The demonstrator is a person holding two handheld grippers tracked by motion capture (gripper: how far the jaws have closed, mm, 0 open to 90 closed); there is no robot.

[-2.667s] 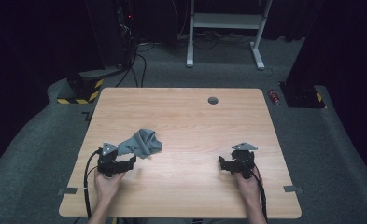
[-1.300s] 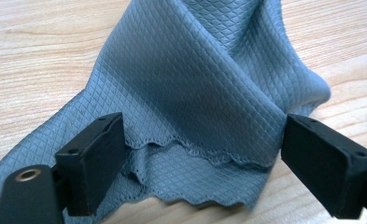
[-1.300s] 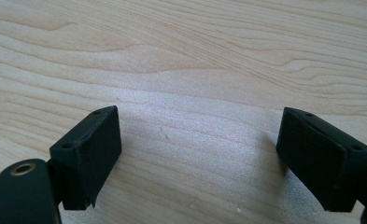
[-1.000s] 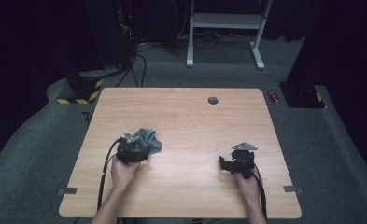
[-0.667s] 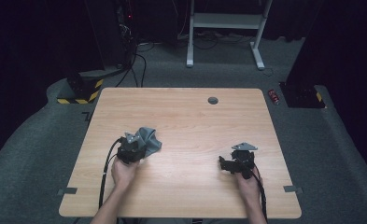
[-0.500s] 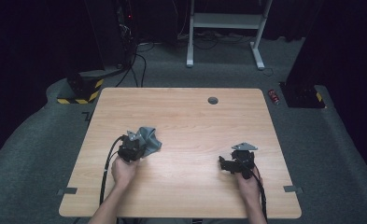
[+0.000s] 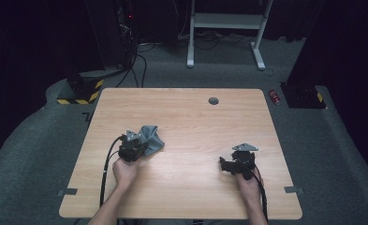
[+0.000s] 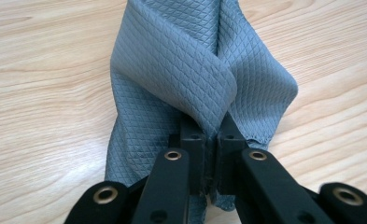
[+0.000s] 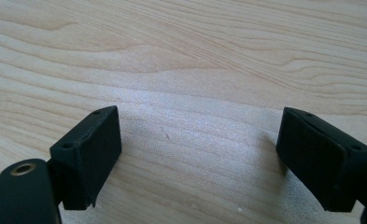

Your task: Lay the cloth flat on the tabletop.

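Now the left gripper (image 8: 209, 154) has moved in from the near left and pinched the grey cloth (image 8: 190, 79), ready to lift; the right gripper (image 9: 197, 158) rests with jaws apart.

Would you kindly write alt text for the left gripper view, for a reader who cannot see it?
The left gripper, its two black jaws closed together, pinches a fold of a grey quilted cloth. The cloth lies bunched on a light wooden table.

cloth (image 8: 181, 70): grey quilted-textured fabric, matt | table (image 9: 195, 56): smooth pale wood grain | hand-held gripper (image 8: 208, 151): matt black plastic
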